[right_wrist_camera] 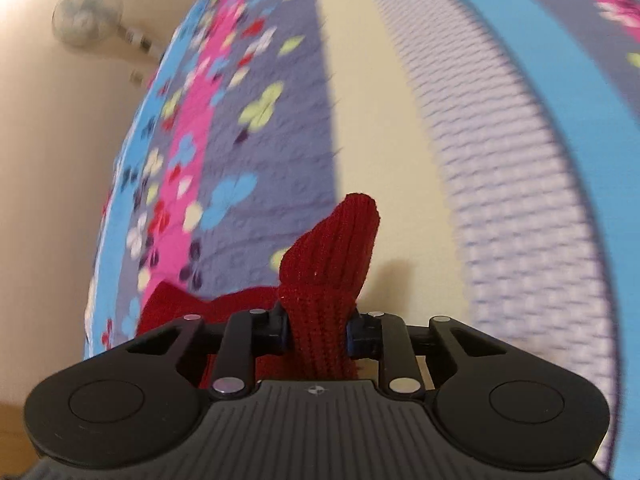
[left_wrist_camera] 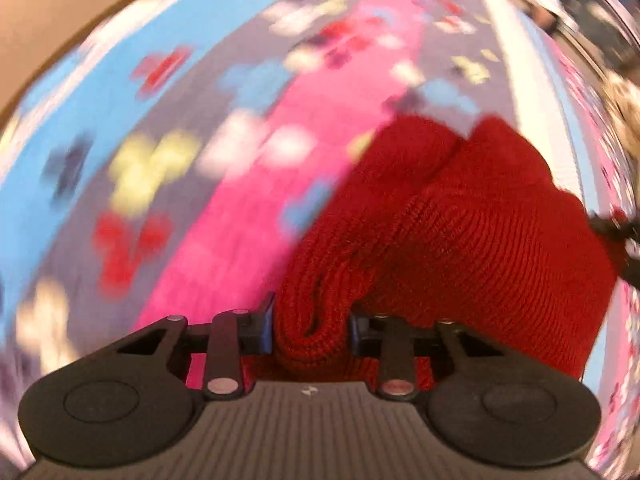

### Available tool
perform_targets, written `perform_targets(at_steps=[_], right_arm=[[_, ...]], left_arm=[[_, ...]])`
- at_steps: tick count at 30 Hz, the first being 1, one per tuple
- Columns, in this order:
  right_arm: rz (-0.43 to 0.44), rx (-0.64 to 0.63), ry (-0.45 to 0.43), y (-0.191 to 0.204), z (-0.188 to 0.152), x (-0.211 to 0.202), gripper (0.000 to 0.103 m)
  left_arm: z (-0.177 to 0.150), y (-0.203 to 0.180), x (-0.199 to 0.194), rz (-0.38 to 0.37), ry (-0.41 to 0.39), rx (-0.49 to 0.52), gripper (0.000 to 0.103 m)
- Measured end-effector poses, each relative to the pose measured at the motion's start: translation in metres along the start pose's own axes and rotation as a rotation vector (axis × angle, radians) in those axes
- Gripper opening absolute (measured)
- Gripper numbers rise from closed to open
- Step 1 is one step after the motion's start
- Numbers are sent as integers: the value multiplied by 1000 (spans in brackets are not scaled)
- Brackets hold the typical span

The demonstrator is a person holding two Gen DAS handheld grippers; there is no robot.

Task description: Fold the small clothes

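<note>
A red knitted garment (left_wrist_camera: 460,224) hangs between my two grippers above a patterned bedspread (left_wrist_camera: 168,128). My left gripper (left_wrist_camera: 312,328) is shut on a bunched, rolled edge of the red knit, which spreads up and to the right. In the right wrist view my right gripper (right_wrist_camera: 318,330) is shut on another part of the red knit (right_wrist_camera: 328,256), a narrow end of which pokes up past the fingers. More red fabric trails off to the left behind the left finger.
The bedspread (right_wrist_camera: 248,120) has blue, pink, grey and cream stripes with butterfly shapes. A cream wall (right_wrist_camera: 60,160) and a blurred fan (right_wrist_camera: 86,16) show at the left. Dark objects (left_wrist_camera: 592,20) lie beyond the bed edge at the upper right.
</note>
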State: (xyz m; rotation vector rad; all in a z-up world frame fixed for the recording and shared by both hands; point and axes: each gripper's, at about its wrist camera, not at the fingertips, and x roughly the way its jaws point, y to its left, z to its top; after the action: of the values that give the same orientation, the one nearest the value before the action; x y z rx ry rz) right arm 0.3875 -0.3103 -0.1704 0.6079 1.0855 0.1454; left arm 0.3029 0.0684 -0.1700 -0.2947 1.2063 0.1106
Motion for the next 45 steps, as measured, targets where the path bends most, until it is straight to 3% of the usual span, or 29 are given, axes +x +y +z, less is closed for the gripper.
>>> perform_targets(at_steps=[4,5,7,11,14,15,18,19,23,27,29,30,31,33,36,38,39,41,42,44,45], right_arm=[[9,211,-151,-72,-21,-59,21],[5,282,-178,-94,-37,-74,21],[0,397,-212,-125,-78,-94,20],[18,567,-285,-148,-169,-110,20],[-9,559,-342,-136,-201,-106,22],[-28,530,-357,-133,-200,-105,27],[-148,386,-344,-123,-178,-109,58],[-188,302,-344,-119,-168,-115,67],[-289,61,-428,-106,-129,-140,76],[-144,-9,-300,-97,-58,-118,76],[-110,-18,-204,-88,-29,-84,77],[-110,-20,-154,-83,-19,-66,75],[-118,-10,-125,-81,-12,-52,58],[-111,14,-139,-73,-9,-42,24],[-89,-115,-227,-42,-11,-51,19],[-88,-127,-242,-38,-6,-44,19],[-110,-93,-218,-44,-3,-32,21],[-164,-78,-217,-54,-5,-13,33],[-182,-90,-233,-55,-9,-8,43],[-203,-103,-260,-55,-15,-10,55],[-217,-101,-262,-56,-15,-15,66]], left_arm=[[67,-82,26,-3,-3,282,37],[78,-112,36,19,-6,387,37],[91,-155,50,28,-11,502,37],[101,-214,70,18,-7,631,37],[93,-220,75,48,-30,691,47],[92,-214,72,52,-57,690,56],[94,-183,59,51,-104,624,89],[96,-174,55,35,-114,596,91],[104,-157,36,-56,-126,531,91],[106,-171,43,-131,-92,509,102],[105,-180,55,-107,-103,519,99],[103,-182,57,-110,-123,519,73],[101,-184,57,-125,-127,532,29],[99,-184,48,-101,-158,542,27],[103,-167,33,-107,-216,543,26],[117,-158,56,-108,-143,506,27],[119,-159,69,-97,-115,511,29],[115,-168,84,-34,-137,559,40],[112,-171,87,-6,-148,567,52],[108,-170,82,12,-170,550,64],[106,-165,75,9,-184,540,71]])
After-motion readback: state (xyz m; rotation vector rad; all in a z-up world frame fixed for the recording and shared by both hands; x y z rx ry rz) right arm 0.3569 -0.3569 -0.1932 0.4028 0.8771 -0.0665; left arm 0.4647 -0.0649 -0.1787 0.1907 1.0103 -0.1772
